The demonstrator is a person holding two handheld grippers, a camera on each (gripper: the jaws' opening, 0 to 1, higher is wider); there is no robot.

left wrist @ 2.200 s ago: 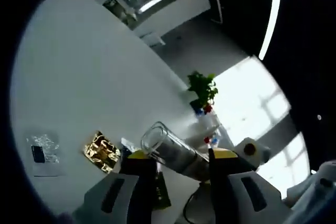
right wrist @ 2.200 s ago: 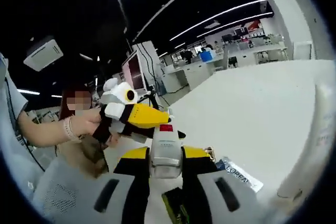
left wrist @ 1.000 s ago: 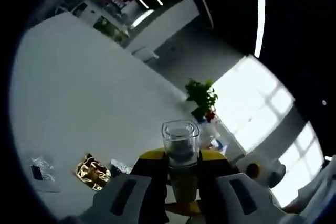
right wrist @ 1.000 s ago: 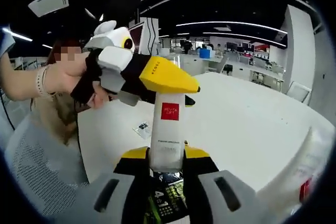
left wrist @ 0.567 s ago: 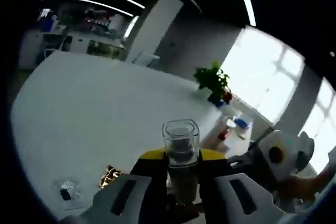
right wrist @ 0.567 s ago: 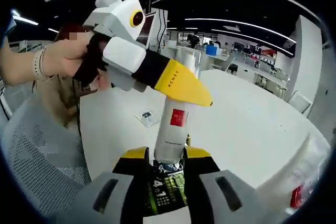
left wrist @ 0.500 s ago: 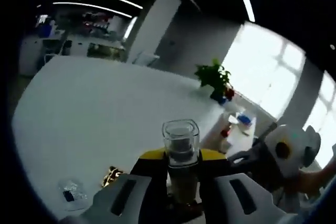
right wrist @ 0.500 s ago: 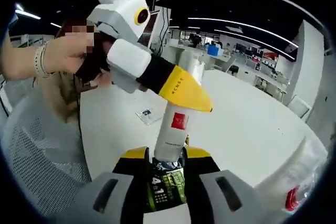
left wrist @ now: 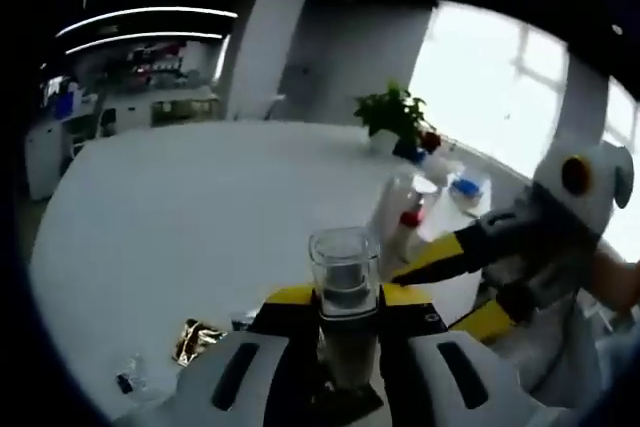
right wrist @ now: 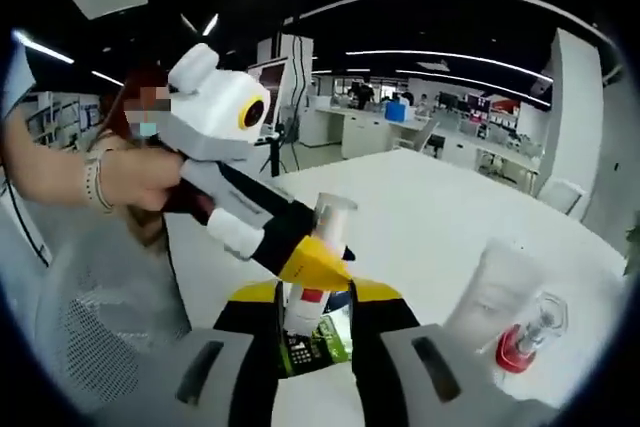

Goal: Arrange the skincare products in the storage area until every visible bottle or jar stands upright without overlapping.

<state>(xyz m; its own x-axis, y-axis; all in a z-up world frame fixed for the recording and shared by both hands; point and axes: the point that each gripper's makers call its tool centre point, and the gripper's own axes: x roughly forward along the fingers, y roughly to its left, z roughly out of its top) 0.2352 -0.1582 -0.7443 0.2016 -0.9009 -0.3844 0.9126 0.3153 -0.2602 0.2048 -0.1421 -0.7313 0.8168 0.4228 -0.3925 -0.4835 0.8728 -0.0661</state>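
Both grippers clamp one upright bottle above the table: lower it level, release only once seated.

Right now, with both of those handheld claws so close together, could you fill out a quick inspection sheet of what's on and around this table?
Surface: white table, mostly bare.
Job's things: clear-capped bottle upright between the left gripper's jaws; white bottle with red label between the right gripper's jaws; clear bottle with red base standing on the table.
Clutter: gold foil packet, small clear sachet, green packet.
Grippers: left gripper shut on its bottle; right gripper shut on its bottle.
Cables: nothing seen.
Surroundings: potted plant, bright windows, office desks behind.
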